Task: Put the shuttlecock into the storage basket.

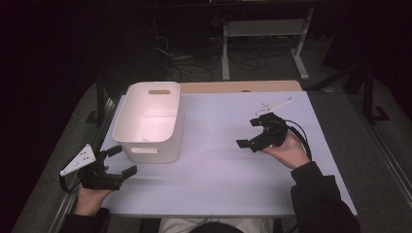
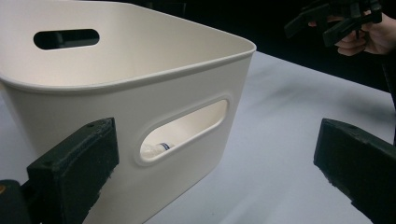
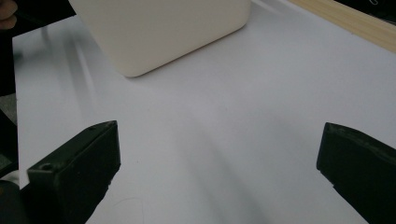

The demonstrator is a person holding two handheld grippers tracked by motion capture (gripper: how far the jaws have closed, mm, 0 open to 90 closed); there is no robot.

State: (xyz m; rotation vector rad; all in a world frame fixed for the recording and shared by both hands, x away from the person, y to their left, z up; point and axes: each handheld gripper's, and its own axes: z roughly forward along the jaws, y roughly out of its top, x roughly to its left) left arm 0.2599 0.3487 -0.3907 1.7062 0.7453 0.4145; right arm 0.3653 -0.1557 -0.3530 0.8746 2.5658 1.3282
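White plastic bin is sitting on the left part of the pale desk, with the left gripper hovering just beside its near handle slot, jaws apart, while the right gripper is hanging well apart, also spread.

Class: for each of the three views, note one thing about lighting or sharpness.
High view: the table is lit, surroundings dark. Left gripper view: the white bin is sharp, the near jaws soft. Right gripper view: streaky blur across the table.
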